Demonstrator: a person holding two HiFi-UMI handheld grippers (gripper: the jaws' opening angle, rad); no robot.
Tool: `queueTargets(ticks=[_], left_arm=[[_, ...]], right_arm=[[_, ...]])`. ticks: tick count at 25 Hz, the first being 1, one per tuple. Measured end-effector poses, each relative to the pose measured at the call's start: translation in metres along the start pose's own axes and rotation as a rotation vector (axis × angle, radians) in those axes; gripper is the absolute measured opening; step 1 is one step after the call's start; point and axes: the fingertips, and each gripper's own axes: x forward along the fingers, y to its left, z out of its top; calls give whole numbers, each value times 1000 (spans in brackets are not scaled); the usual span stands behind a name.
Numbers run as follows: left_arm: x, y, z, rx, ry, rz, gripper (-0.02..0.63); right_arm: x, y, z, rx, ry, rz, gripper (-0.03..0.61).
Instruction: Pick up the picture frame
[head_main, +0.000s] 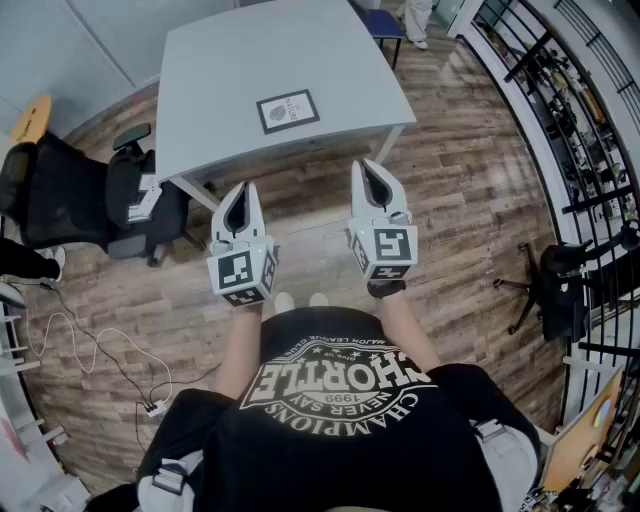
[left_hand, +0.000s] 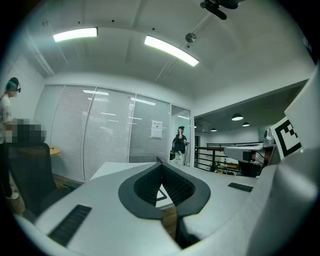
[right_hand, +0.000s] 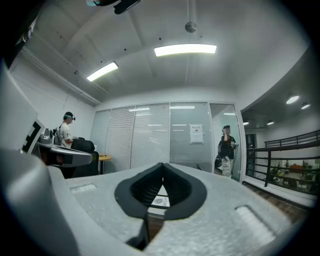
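Observation:
The picture frame (head_main: 288, 110), dark-edged with a white print, lies flat near the front edge of the grey table (head_main: 230, 60). Both grippers are held level in front of the person, short of the table's near edge. My left gripper (head_main: 238, 193) is shut and empty, its tips a little left of the frame. Shut and empty as well, my right gripper (head_main: 366, 167) is to the frame's right. A corner of the frame (left_hand: 161, 194) shows through the left gripper's jaws, and the frame (right_hand: 161, 201) peeks through the right gripper's jaws too.
A black office chair (head_main: 95, 200) stands left of the table, another chair (head_main: 560, 285) at the right by a black railing (head_main: 560, 110). A cable (head_main: 95, 350) lies on the wood floor. Glass walls stand behind the table; people (right_hand: 226, 150) stand far off.

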Motion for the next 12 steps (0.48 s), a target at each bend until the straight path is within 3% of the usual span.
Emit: queueTargets(ticks=[7, 12], left_arm=[[-11, -31, -4, 14, 15, -38, 6], [-16, -48, -19, 19, 42, -58, 6]], right_arm=[[-23, -12, -5, 21, 15, -26, -2], [-34, -23, -30, 80, 67, -68, -2]])
